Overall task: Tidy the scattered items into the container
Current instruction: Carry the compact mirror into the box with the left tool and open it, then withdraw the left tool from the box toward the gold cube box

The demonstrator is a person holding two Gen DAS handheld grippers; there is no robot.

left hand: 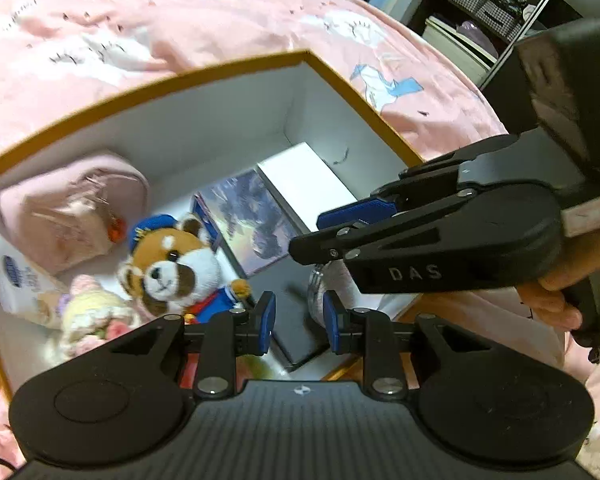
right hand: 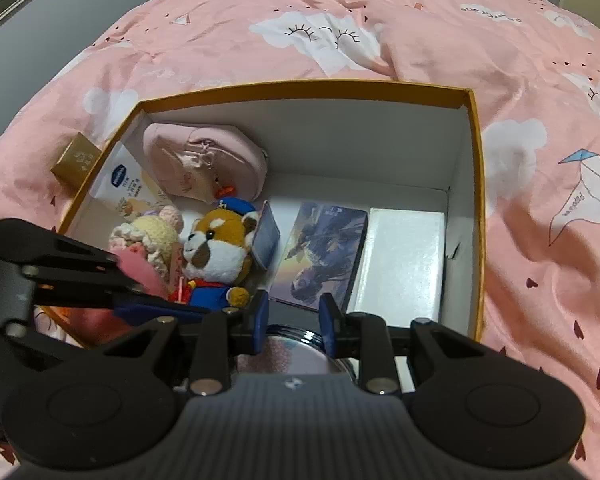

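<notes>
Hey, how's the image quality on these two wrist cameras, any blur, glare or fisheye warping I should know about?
Left wrist view: motion blur smears the pink pouch and the box rim, which the fisheye bows into a curve; dim, warm light. Right wrist view: sharper on the red panda plush; glare washes out the white box; a pink item at the left gripper is blurred.

the black right gripper point(left hand: 324, 236) bore "das" in pale letters on its side; the pink cloud-printed bedspread point(right hand: 380, 8) read "paper crane" repeatedly.
</notes>
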